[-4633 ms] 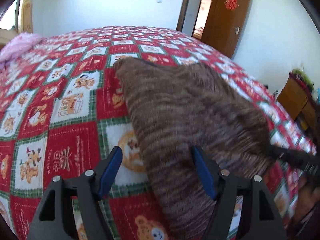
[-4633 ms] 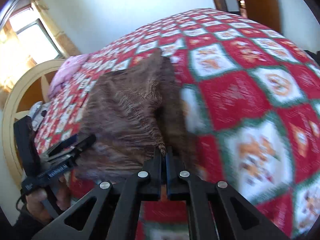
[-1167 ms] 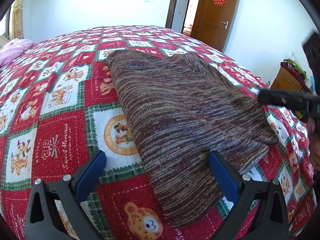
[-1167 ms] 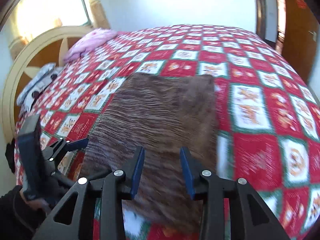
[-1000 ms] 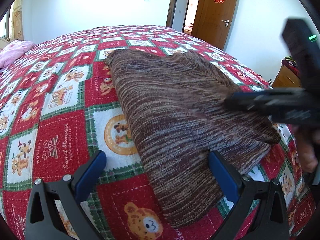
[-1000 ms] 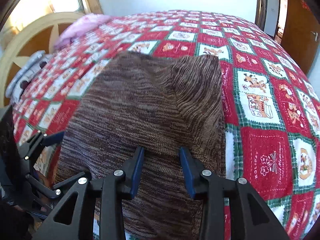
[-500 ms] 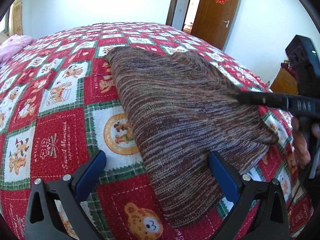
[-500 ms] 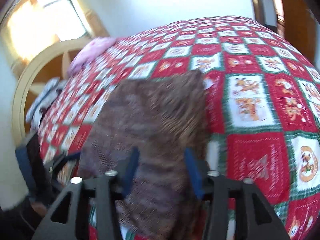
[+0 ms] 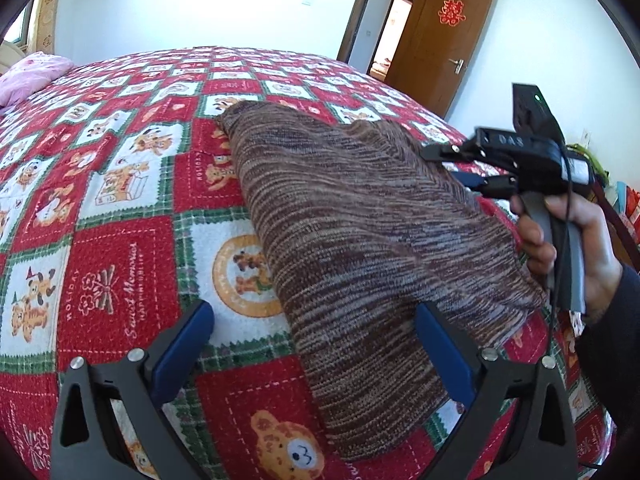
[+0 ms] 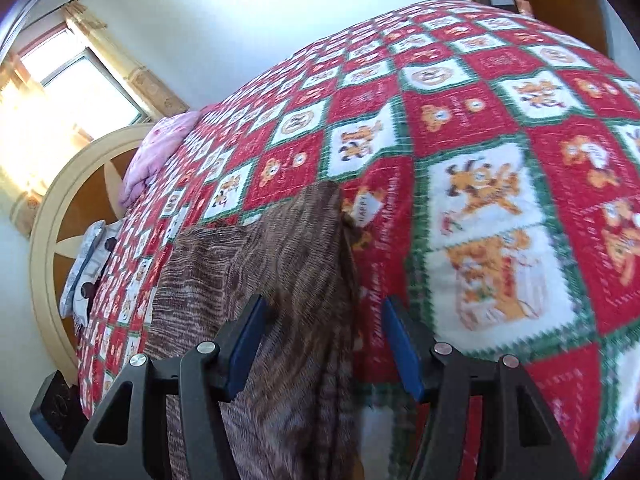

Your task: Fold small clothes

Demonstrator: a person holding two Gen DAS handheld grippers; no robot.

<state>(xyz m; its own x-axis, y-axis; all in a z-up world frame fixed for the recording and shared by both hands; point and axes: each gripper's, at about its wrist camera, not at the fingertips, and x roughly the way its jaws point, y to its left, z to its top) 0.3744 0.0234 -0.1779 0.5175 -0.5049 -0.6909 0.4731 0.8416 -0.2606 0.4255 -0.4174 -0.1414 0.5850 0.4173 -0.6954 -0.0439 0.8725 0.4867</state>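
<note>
Brown knit garment (image 9: 360,232) lies on wide quilt (image 9: 120,200).

Left gripper (image 9: 312,344) fingers wide apart; right gripper (image 10: 324,344) just opened, hand (image 9: 568,240) gripping handle.

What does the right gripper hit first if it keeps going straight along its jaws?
Probably the brown knit garment: the right gripper, jaws open and empty, points at its right edge on the quilt. Depth is unclear.

White walls (image 9: 180,4), brown door (image 9: 444,36), sunlit window (image 10: 80,84)
</note>
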